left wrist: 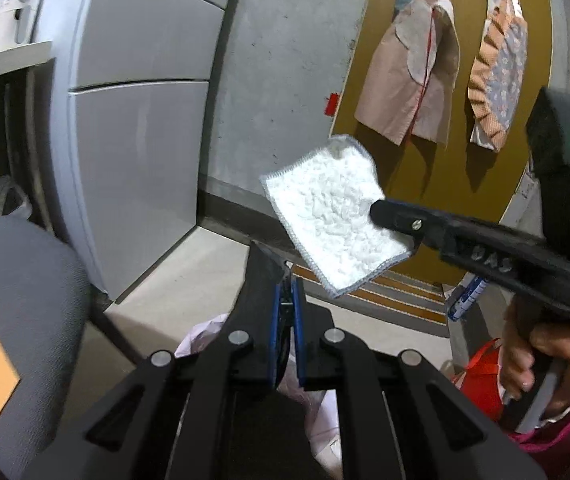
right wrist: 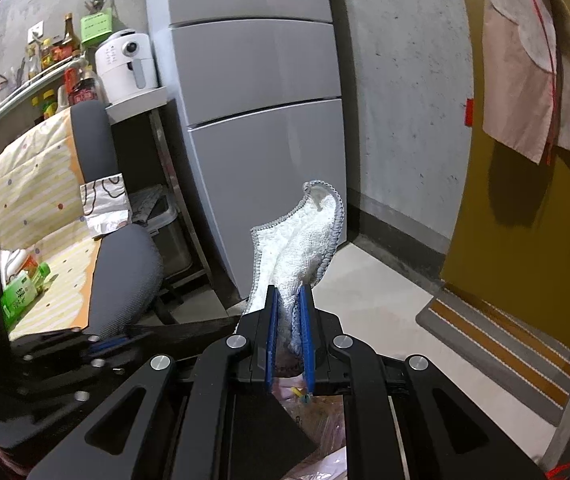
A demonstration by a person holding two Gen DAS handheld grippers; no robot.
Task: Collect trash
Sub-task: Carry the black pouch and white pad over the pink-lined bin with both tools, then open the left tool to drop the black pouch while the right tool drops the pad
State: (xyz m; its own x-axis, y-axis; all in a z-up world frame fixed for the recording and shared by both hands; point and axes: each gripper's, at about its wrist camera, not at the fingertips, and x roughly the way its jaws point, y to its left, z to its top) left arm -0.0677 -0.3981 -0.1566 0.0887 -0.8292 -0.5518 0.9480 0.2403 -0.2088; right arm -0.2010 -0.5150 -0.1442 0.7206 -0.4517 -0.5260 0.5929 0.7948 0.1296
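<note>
Right gripper pinches white cloth.

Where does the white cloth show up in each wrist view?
Left wrist: white cloth right of centre, flat-on, pinched by the right gripper entering from the right.
Right wrist: centre, folded and sticking up from between the blue fingers.
Shared landmark: grey fridge behind it.

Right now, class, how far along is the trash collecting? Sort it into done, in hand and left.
Done: the white cloth is off any surface, in the air. In hand: the right claw is shut on it; the left claw is shut on a pinkish bag. Left: dropping the cloth in, and a green packet remaining on the table.
</note>
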